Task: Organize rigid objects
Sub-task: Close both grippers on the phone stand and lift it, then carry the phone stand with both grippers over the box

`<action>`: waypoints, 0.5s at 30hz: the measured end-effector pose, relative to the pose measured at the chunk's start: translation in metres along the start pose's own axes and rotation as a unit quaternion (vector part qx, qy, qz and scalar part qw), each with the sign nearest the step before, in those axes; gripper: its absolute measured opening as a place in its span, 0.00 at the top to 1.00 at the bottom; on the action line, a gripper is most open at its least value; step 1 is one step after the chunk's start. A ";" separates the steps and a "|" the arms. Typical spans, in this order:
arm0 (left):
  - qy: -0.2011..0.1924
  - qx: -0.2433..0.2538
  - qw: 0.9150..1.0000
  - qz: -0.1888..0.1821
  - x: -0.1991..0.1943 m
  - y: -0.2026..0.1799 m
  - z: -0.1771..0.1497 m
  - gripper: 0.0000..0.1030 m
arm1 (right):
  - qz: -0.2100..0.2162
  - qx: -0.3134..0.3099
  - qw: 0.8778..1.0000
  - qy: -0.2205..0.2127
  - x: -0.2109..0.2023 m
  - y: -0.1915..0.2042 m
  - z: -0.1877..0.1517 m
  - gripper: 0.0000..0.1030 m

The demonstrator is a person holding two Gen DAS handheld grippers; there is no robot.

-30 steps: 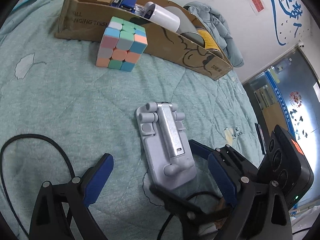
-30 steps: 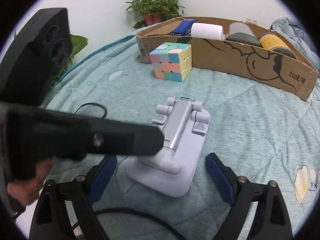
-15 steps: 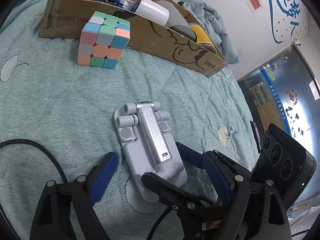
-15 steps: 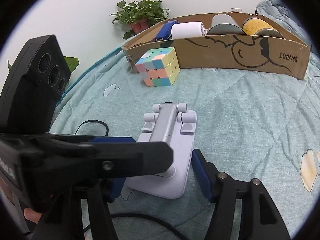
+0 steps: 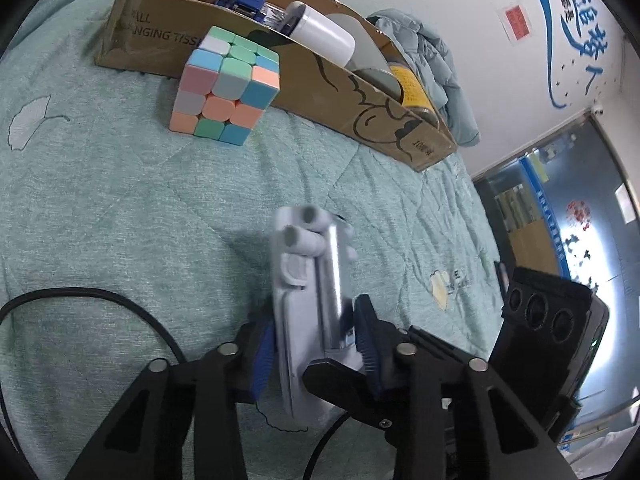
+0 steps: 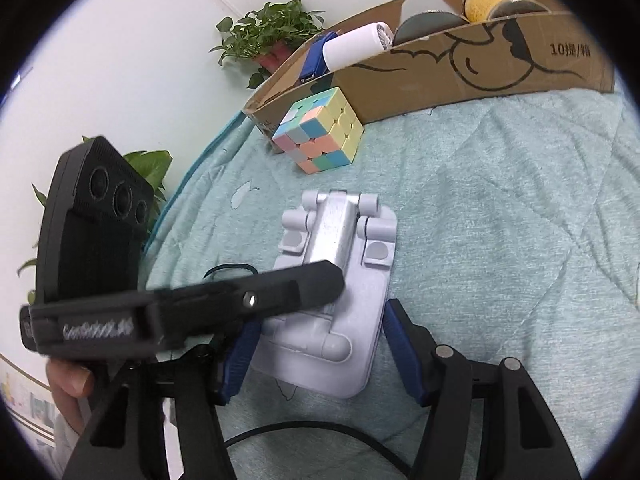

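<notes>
Cardboard box (image 5: 320, 80) at 12 o'clock already holds several items. Your left tongs (image 5: 316, 350) are clamped on the stand (image 5: 312, 292); your right tongs (image 6: 316, 350) straddle it, apart. Cube (image 5: 224, 86) waits on the bed.

Left hand-held gripper (image 5: 316, 354) clamping shut, jaws just closed; right hand-held gripper (image 6: 316, 354) angling down, jaws half-closed; fingers (image 6: 70, 380) gripping handle.
</notes>
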State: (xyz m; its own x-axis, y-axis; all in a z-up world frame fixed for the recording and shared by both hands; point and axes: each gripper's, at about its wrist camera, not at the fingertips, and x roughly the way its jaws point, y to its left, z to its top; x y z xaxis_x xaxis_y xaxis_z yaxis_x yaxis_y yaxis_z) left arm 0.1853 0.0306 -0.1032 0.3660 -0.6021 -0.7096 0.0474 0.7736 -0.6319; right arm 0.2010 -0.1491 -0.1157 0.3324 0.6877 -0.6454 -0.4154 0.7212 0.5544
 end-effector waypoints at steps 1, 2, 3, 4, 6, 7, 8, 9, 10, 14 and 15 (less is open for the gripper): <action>-0.002 -0.004 1.000 -0.007 -0.002 0.002 0.001 0.70 | -0.001 -0.002 1.000 -0.001 0.000 0.001 0.000 0.40; -0.003 -0.002 1.000 -0.010 -0.003 0.002 0.002 0.70 | 0.000 -0.002 1.000 -0.003 0.000 0.001 0.001 0.41; -0.005 0.000 1.000 -0.009 -0.004 0.001 0.003 0.70 | 0.002 -0.003 1.000 -0.004 0.001 0.001 0.002 0.41; -0.007 0.002 1.000 -0.007 -0.005 0.000 0.003 0.70 | 0.004 -0.004 1.000 -0.004 0.001 0.002 0.003 0.41; -0.014 0.006 1.000 -0.007 -0.009 -0.003 0.005 0.70 | 0.005 -0.007 1.000 -0.008 0.000 0.003 0.005 0.41; -0.017 0.006 1.000 -0.009 -0.011 -0.003 0.006 0.71 | 0.006 -0.008 1.000 -0.010 -0.002 0.003 0.006 0.41; -0.022 0.006 1.000 -0.014 -0.015 -0.004 0.007 0.71 | 0.008 -0.010 1.000 -0.014 -0.003 0.004 0.009 0.42; -0.025 0.007 1.000 -0.016 -0.017 -0.004 0.008 0.71 | 0.009 -0.012 1.000 -0.017 -0.004 0.005 0.011 0.42; -0.027 0.008 0.999 -0.018 -0.020 -0.006 0.011 0.71 | 0.010 -0.016 1.000 -0.020 -0.005 0.005 0.013 0.42; -0.045 0.021 0.998 -0.025 -0.033 -0.015 0.022 0.71 | 0.007 -0.037 0.999 -0.039 -0.013 0.013 0.025 0.42; -0.050 0.024 0.998 -0.028 -0.036 -0.017 0.027 0.71 | 0.005 -0.042 0.998 -0.044 -0.015 0.015 0.028 0.42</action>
State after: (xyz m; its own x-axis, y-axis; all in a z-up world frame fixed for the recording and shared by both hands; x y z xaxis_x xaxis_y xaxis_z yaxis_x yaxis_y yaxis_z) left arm 0.1960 0.0445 -0.0588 0.4515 -0.6238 -0.6380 0.1144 0.7496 -0.6519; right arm 0.2130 -0.1462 -0.0832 0.3994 0.7018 -0.5898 -0.4867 0.7076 0.5123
